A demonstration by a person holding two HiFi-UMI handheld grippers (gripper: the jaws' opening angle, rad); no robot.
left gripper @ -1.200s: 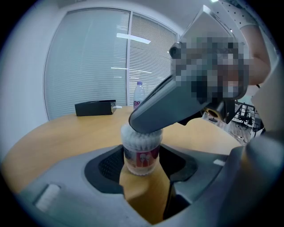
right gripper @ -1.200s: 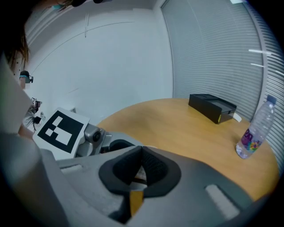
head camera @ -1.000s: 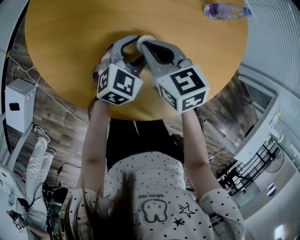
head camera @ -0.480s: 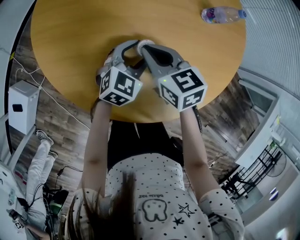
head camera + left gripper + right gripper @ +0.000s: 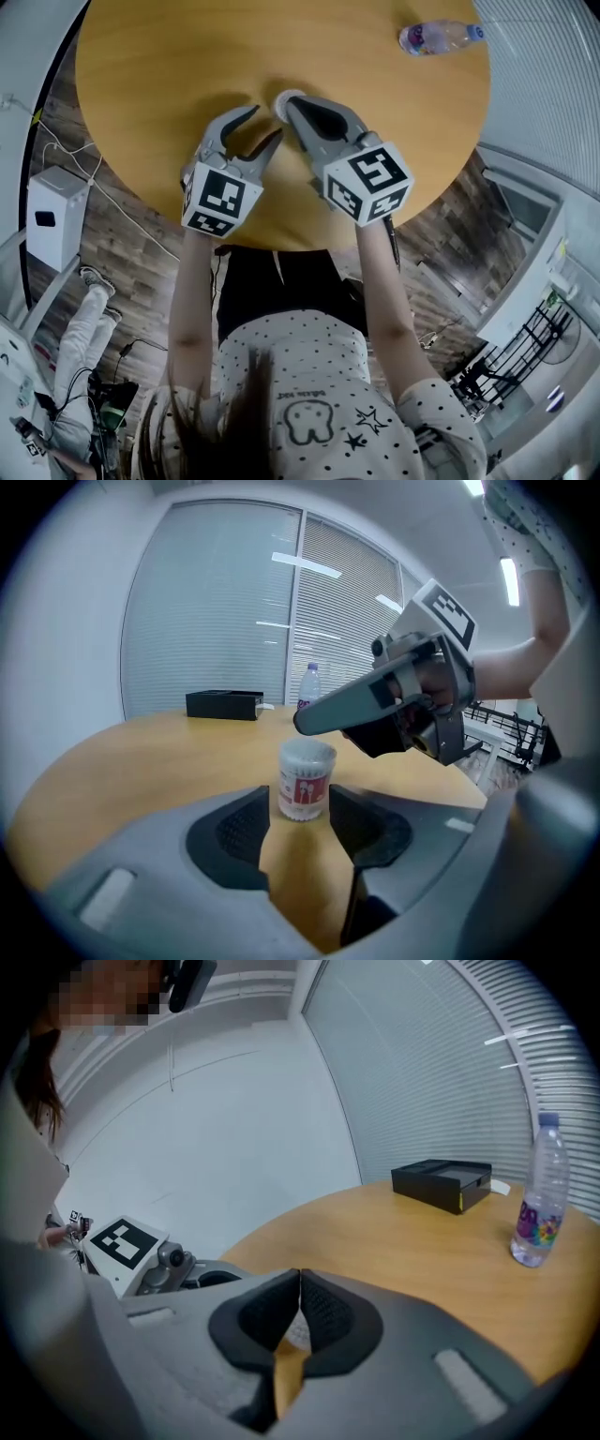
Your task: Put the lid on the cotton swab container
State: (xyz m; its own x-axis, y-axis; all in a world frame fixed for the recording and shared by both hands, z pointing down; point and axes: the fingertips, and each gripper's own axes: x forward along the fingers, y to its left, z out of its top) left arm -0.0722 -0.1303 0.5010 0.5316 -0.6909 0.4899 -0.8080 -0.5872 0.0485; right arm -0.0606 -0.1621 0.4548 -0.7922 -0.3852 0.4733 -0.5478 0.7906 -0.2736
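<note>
Evidently found right gripper (image 5: 300, 1279) shut over cotton swab container (image 5: 305, 780); left gripper (image 5: 264, 122) apart, just narrowing, empty; feared nudge toppling unheld container.

Head view: high above round table (image 5: 169, 94), faces steeply down, whole tabletop in frame.
Left gripper view: low, close over tabletop, faces across table toward blinds (image 5: 216, 621); container (image 5: 306, 780) near, right gripper (image 5: 305, 722) at upper right.
Right gripper view: low, faces across table toward wall (image 5: 234, 1129) and blinds.
2 gripper views share box (image 5: 223, 704); all 3 views share bottle (image 5: 436, 37) and tabletop.
</note>
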